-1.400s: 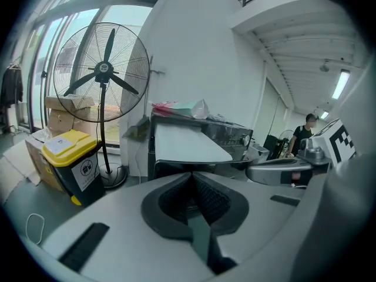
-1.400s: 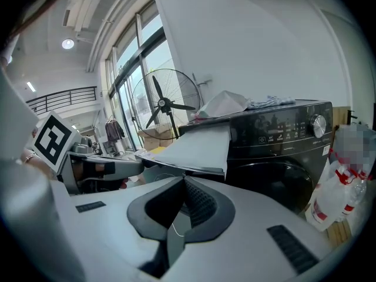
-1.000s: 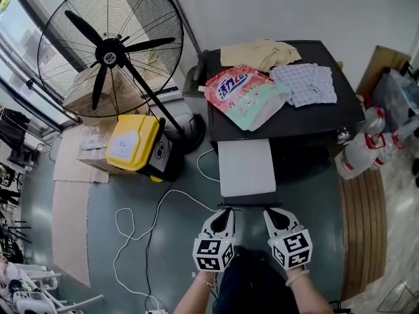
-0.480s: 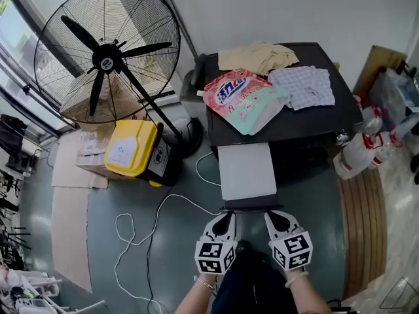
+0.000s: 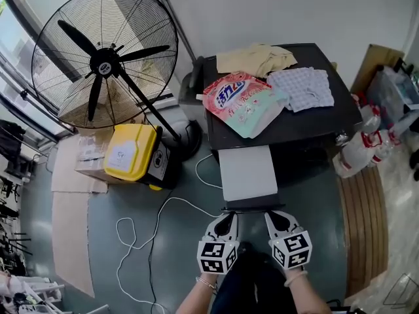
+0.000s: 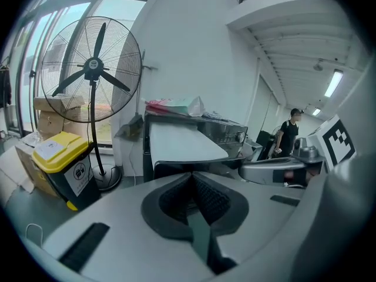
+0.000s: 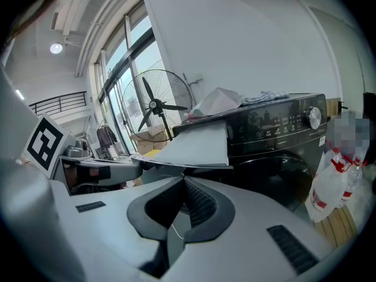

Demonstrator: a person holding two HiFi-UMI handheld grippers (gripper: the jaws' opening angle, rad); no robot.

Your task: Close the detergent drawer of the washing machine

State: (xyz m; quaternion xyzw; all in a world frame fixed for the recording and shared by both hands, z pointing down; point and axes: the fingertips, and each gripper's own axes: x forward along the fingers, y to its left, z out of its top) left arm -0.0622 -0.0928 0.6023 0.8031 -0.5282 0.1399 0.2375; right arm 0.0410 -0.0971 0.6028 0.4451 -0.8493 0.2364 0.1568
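The black washing machine (image 5: 294,124) stands ahead, with a pink detergent bag (image 5: 241,100) and folded cloths on its top. Its detergent drawer (image 5: 247,171) sticks far out toward me, pale grey on top with a dark front edge. My left gripper (image 5: 227,216) and right gripper (image 5: 272,216) sit side by side just short of that front edge, both shut and holding nothing. In the left gripper view the drawer (image 6: 179,143) lies straight beyond the left gripper (image 6: 191,178). The right gripper (image 7: 183,181) points at the drawer (image 7: 202,143) and the machine's front (image 7: 282,135).
A large pedestal fan (image 5: 105,61) and a yellow-lidded bin (image 5: 131,152) stand to the left. A white cable (image 5: 141,227) loops over the floor. Plastic bottles (image 5: 357,152) and a wooden board (image 5: 363,221) lie at the right. A person (image 6: 289,135) stands far off.
The head view has drifted slightly. Both grippers stay shut at the drawer's front edge, and the drawer is still as far out.
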